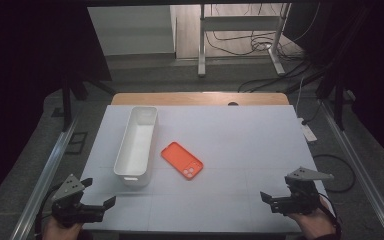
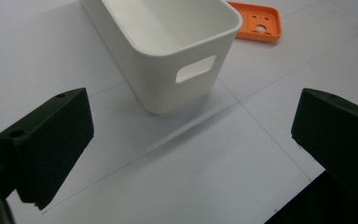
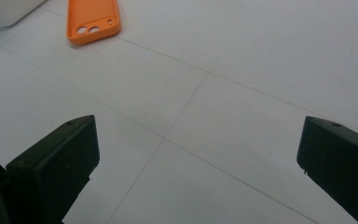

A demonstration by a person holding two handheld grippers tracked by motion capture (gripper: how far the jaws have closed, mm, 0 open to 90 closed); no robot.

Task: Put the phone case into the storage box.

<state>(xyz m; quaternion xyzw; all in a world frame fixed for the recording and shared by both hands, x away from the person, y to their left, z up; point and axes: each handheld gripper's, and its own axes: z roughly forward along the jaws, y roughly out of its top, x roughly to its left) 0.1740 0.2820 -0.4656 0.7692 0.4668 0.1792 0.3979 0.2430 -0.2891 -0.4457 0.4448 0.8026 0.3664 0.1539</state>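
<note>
A long white plastic bin (image 1: 136,145) lies lengthwise on the left half of the white table top (image 1: 240,135), with nothing inside it. An orange phone case (image 1: 181,160) lies flat just right of the bin, camera holes toward me. My left gripper (image 1: 99,192) sits at the near left corner, open and holding nothing. My right gripper (image 1: 277,189) sits at the near right, also open. In the left gripper view the bin (image 2: 168,42) with its handle slot stands ahead of the gripper (image 2: 193,121), the case (image 2: 258,21) behind it. The right gripper (image 3: 200,135) faces bare table, with the case (image 3: 92,18) far off.
The table top ends in a wooden strip (image 1: 200,98) at the far edge. Metal rails (image 1: 47,170) run along both sides of the table. Cables (image 1: 280,50) and a desk frame stand on the floor beyond. A corner of the bin (image 3: 4,9) shows in the right gripper view.
</note>
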